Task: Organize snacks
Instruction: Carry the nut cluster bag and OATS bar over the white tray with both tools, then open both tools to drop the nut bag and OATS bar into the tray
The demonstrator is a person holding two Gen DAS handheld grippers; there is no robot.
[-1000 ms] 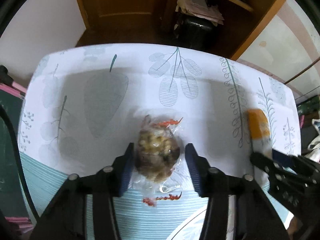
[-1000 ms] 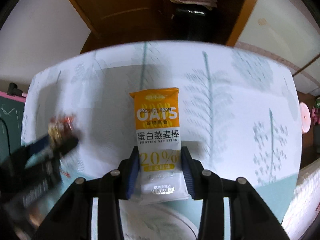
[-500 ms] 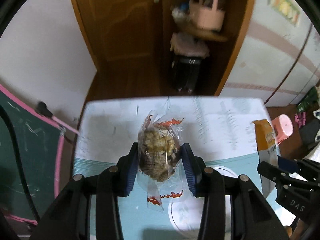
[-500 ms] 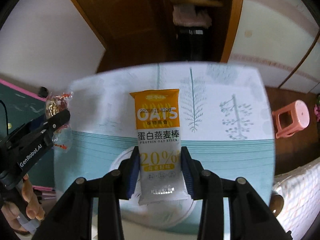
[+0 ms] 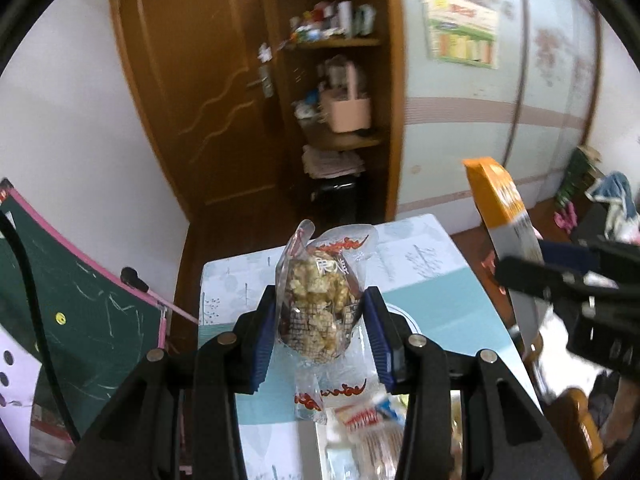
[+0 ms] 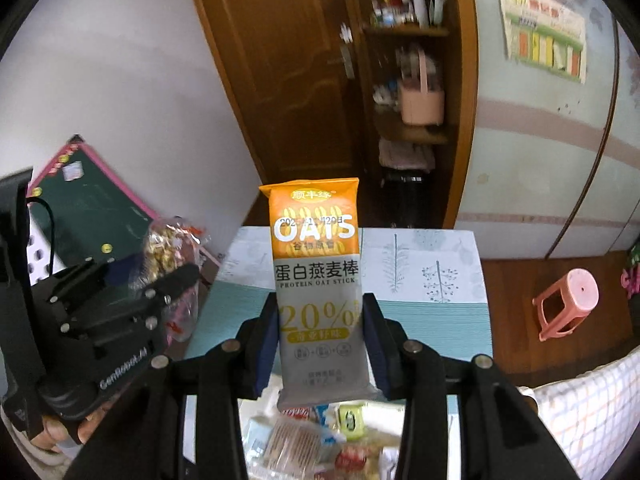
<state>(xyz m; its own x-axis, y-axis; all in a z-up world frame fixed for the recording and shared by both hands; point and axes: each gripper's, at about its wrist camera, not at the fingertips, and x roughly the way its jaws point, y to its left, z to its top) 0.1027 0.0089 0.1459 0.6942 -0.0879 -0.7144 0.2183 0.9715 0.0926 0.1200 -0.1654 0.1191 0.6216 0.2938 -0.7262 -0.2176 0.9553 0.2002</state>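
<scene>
Right gripper (image 6: 320,344) clamps one oat bar (image 6: 318,280), labelled "OATS / PROTEIN OAT STICK / 20%", above the table (image 6: 432,280). Left gripper (image 5: 320,332), marked "GenRobot.AI", clamps one clear puffed-snack bag (image 5: 320,304) aloft.

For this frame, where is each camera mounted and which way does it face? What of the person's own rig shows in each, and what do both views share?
Left wrist: sits on the left gripper, looking along its fingers over the table toward the wooden door; shows its own fingers clamping a clear bag of puffed snack, with the right gripper at the right edge.
Right wrist: sits on the right gripper, facing the same way; its fingers clamp the oat stick packet; the left gripper and fingers of a hand show at left.
Shared: table, door, shelves, both snacks.
</scene>
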